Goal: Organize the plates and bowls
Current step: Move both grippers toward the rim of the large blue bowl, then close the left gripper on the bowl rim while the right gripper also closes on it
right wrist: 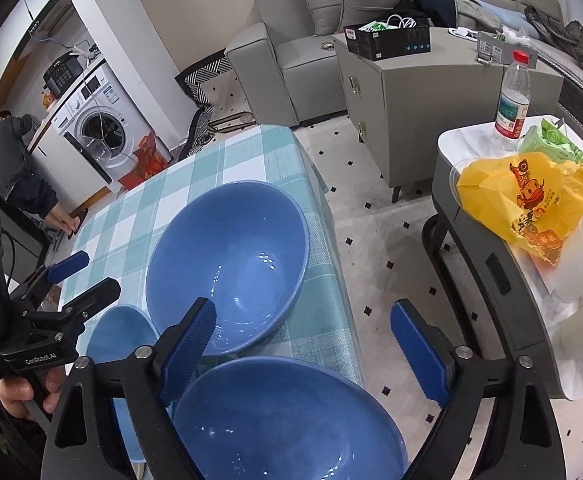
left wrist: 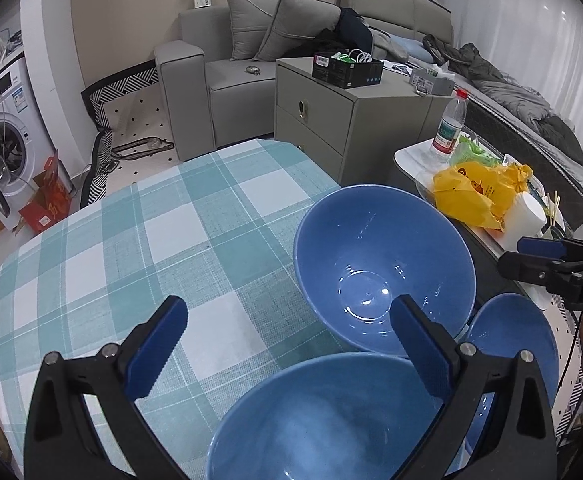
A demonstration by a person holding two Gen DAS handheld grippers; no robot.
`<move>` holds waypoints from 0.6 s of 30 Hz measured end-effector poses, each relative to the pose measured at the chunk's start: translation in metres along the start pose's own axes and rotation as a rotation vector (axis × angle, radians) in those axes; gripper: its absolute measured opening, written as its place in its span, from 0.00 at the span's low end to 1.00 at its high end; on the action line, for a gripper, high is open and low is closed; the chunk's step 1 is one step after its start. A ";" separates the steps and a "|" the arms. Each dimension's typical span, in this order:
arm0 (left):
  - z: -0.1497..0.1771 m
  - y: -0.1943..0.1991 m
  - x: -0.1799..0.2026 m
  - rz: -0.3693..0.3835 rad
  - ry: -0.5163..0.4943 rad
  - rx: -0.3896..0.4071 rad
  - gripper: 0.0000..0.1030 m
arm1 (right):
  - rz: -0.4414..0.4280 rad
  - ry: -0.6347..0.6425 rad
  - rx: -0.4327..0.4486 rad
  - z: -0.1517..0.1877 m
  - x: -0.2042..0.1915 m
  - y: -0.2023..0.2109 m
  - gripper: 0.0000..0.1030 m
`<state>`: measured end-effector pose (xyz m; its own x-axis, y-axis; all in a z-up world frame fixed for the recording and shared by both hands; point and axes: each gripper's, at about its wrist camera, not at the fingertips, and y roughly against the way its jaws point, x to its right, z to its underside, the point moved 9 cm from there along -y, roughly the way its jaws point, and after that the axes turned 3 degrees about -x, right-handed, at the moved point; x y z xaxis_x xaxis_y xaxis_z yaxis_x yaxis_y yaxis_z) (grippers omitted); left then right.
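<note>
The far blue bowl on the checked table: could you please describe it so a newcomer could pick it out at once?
Start at the table with the teal and white checked cloth. Three blue dishes cluster at its corner nearest the side table with the yellow plastic bag. The deep glossy blue ceramic bowl stands farthest from both cameras, fully visible, beyond the near blue bowl and small blue dish.

- I see a large blue bowl (left wrist: pixel 383 268), glossy and empty, sitting upright on the checked worktop (left wrist: pixel 131 248) near its far right edge.
- A second large blue bowl (left wrist: pixel 323 420) stands upright closest to me, its rim just beside the first bowl's.
- A smaller blue dish (left wrist: pixel 519 340) sits beside both; I can't tell whether it is a plate or a shallow bowl.
</note>
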<state>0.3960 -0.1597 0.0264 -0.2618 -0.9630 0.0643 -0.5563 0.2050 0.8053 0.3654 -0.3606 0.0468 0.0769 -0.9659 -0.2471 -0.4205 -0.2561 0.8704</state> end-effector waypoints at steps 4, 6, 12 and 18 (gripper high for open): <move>-0.001 -0.009 0.006 -0.003 -0.025 -0.012 0.90 | -0.005 -0.002 -0.018 0.001 0.000 -0.012 0.81; -0.001 -0.013 0.007 0.001 -0.028 -0.018 0.88 | -0.007 -0.002 -0.024 0.000 0.000 -0.017 0.78; -0.001 -0.024 0.010 0.021 -0.028 -0.042 0.66 | -0.008 0.008 -0.043 0.000 -0.002 -0.031 0.71; 0.002 -0.036 0.009 0.032 -0.014 -0.073 0.53 | -0.011 0.016 -0.062 0.000 -0.005 -0.044 0.65</move>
<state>0.4124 -0.1758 -0.0033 -0.2904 -0.9533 0.0831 -0.4888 0.2224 0.8436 0.3836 -0.3448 0.0092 0.0955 -0.9635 -0.2503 -0.3631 -0.2678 0.8924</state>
